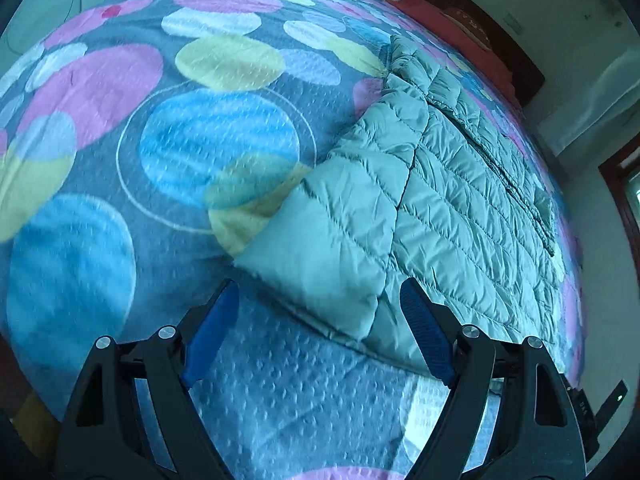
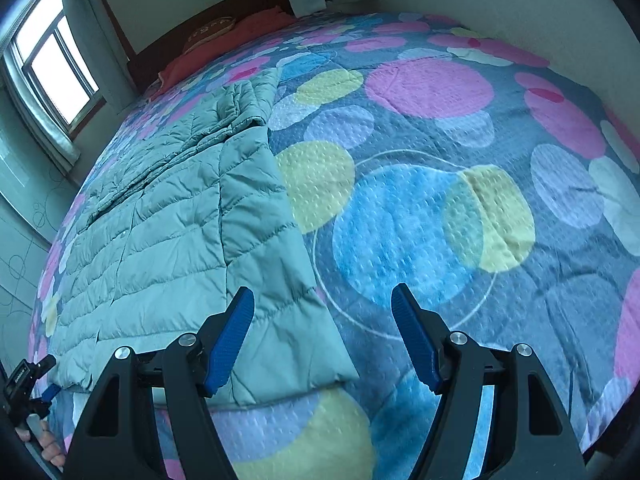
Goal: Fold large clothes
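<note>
- On the bed's patterned bedspread (image 2: pixel 440 208) lies the quilted green jacket (image 1: pixel 440 200), one sleeve folded across its body.
- I hold both grippers empty, jaws apart: left gripper (image 1: pixel 320 292) and right gripper (image 2: pixel 322 296) hover by the hem.
- Next, I judge, comes grasping the hem corners (puffy fabric will slip).
- Red pillow (image 2: pixel 224 48) sits well apart; nothing blocks.
</note>
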A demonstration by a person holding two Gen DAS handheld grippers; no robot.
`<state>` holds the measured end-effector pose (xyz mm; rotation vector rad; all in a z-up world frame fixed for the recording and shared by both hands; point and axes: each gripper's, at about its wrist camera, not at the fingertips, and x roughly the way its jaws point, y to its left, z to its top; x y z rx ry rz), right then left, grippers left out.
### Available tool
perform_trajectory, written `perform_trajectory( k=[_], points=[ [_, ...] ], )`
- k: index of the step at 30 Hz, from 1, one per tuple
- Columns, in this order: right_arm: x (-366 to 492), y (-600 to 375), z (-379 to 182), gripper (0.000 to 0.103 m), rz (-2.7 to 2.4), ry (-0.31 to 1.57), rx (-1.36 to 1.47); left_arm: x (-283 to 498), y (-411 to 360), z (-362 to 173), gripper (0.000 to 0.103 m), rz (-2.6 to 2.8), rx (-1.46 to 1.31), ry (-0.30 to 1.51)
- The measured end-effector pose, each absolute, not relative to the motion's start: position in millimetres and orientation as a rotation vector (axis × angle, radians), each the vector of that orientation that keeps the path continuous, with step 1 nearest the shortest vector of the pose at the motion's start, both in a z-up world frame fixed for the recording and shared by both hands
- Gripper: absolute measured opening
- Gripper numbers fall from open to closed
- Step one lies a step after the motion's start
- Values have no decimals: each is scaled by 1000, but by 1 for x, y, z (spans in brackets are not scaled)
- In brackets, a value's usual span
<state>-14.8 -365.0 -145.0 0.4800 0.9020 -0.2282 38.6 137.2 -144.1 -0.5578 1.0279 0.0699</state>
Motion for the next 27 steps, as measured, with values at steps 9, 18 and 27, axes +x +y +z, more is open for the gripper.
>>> perform_trajectory(
  k=[9, 18, 27],
  points=[
    [-33, -363, -167, 70, -154, 883, 750, 25, 139, -147, 83, 72, -785, 972],
    [-35, -353, -171, 70, -60, 813, 922, 41, 149, -158, 60, 62, -859, 906],
    [-27, -344, -183, 21, -38, 850, 940, 44, 143, -165, 18, -12, -864, 920]
  ],
)
